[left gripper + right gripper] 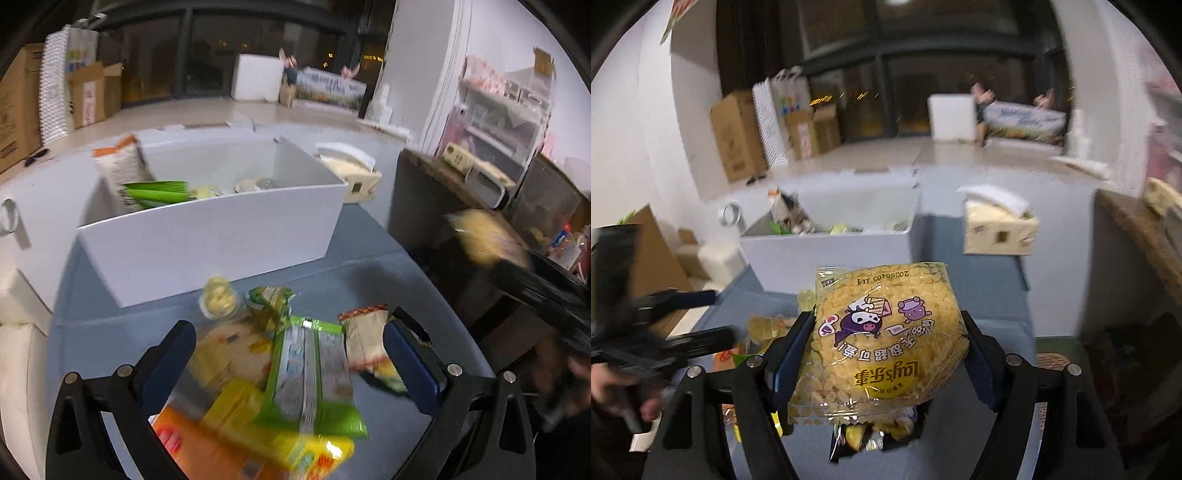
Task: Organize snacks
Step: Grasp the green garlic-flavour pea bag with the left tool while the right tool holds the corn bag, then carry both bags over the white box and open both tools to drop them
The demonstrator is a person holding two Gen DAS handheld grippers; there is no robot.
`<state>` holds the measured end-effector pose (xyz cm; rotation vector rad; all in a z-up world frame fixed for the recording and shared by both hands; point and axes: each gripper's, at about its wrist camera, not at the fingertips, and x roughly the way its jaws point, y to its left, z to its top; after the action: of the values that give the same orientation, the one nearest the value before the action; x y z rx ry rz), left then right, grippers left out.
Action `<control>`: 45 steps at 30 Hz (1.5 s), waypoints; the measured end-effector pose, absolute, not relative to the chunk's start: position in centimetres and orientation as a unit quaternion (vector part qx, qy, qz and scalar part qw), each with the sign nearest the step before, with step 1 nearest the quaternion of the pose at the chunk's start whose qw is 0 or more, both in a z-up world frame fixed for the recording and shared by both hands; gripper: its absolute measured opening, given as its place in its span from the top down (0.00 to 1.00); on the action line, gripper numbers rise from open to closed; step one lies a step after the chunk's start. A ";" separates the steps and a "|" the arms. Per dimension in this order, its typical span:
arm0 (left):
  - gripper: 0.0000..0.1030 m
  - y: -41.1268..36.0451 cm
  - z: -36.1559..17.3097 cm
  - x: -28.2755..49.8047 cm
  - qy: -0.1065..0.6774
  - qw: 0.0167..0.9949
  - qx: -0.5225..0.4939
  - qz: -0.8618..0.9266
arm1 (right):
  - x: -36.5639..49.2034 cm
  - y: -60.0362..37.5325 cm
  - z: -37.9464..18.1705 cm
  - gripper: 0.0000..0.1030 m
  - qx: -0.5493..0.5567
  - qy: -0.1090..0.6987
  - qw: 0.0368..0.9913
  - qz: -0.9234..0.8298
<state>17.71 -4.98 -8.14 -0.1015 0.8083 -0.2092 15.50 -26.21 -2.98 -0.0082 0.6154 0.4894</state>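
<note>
Right gripper (886, 350): pinching the yellow clear-wrapped Lay's snack bag (886, 339).
Left gripper (290, 354): spread above the snack pile.
Bin: open white rectangular box (827, 251), ahead, slightly left.

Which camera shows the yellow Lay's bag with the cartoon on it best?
The right wrist view. There the yellow Lay's bag fills the middle, sharp enough to read its upside-down print, held between the right gripper jaws. The left wrist view shows it only as a blurry yellow patch at the right edge.
</note>
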 end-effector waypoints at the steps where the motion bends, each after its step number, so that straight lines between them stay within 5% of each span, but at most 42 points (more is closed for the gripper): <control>1: 0.00 -5.4 -8.6 18.6 0.402 0.909 -0.045 -0.098 | 15.0 -26.9 -2.9 0.23 0.004 0.295 0.926 0.235; 11: 0.01 -8.0 -13.7 25.3 0.497 0.868 -0.018 -0.020 | 12.8 -30.0 -3.2 0.23 0.029 0.289 0.933 0.213; 14: 0.13 -8.2 -14.5 26.1 0.516 0.856 -0.016 -0.016 | 12.9 -30.1 -3.6 0.23 0.030 0.293 0.932 0.213; 16: 0.43 -8.1 -14.7 26.5 0.519 0.854 -0.019 -0.023 | 12.8 -30.2 -3.8 0.23 0.032 0.294 0.931 0.214; 19: 0.62 -7.1 -15.0 26.8 0.521 0.852 -0.035 -0.023 | 12.9 -30.2 -4.1 0.23 0.034 0.300 0.929 0.213; 24: 0.63 -5.7 -13.6 25.0 0.501 0.862 -0.057 -0.047 | 12.7 -30.3 -4.2 0.23 0.036 0.300 0.929 0.214; 36: 0.63 -1.3 -1.9 14.4 0.320 0.942 -0.062 -0.076 | 13.5 -27.8 -3.9 0.23 0.025 0.298 0.923 0.242; 45: 0.63 3.4 0.5 21.5 0.301 0.950 -0.068 -0.050 | 23.2 -20.6 -1.3 0.23 0.023 0.308 0.905 0.292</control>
<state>21.55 3.37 0.55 -0.1380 0.6121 -0.1011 23.17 -20.62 -1.35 0.0478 0.6357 0.6025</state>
